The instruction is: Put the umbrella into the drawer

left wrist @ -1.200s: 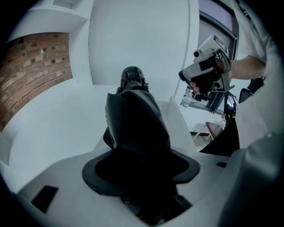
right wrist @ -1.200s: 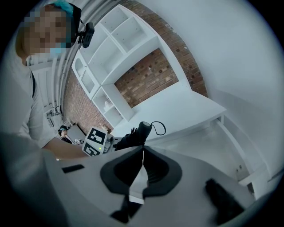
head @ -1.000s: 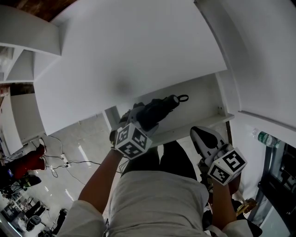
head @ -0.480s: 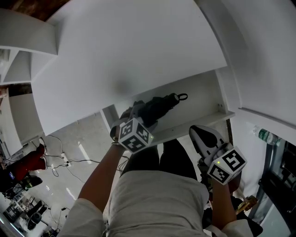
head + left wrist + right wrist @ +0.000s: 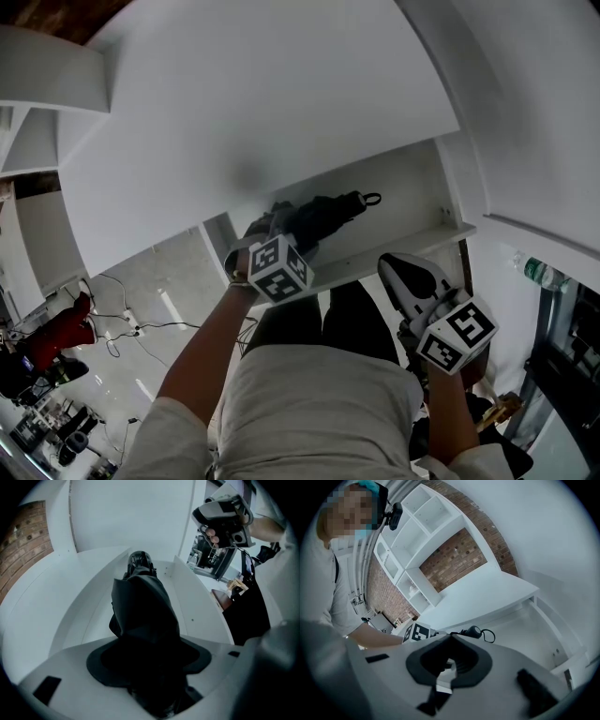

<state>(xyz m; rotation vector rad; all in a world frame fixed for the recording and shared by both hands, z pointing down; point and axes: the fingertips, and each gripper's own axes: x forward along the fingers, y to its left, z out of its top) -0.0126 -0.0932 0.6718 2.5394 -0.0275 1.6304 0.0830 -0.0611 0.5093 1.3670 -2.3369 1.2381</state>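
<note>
The black folded umbrella [image 5: 323, 214] lies slanted in the open white drawer [image 5: 403, 187], with its looped handle toward the drawer's right. My left gripper [image 5: 281, 240] is shut on the umbrella's fabric end and points steeply down into the drawer. In the left gripper view the umbrella [image 5: 143, 606] fills the jaws and runs away along the drawer floor [image 5: 89, 597]. My right gripper [image 5: 398, 272] hangs shut and empty in front of the drawer, to the right of the umbrella. From the right gripper [image 5: 452, 637] view, the umbrella handle [image 5: 473, 631] shows inside the drawer [image 5: 529, 625].
A broad white cabinet top [image 5: 262, 103] overhangs the drawer. White shelves [image 5: 417, 536] stand against a brick wall [image 5: 454, 557]. Cables lie on the shiny floor [image 5: 131, 323] at the left. A bottle [image 5: 536, 277] stands at the right edge.
My left gripper has sunk toward the drawer with the umbrella and tilted a little. The right gripper has stayed where it was.
</note>
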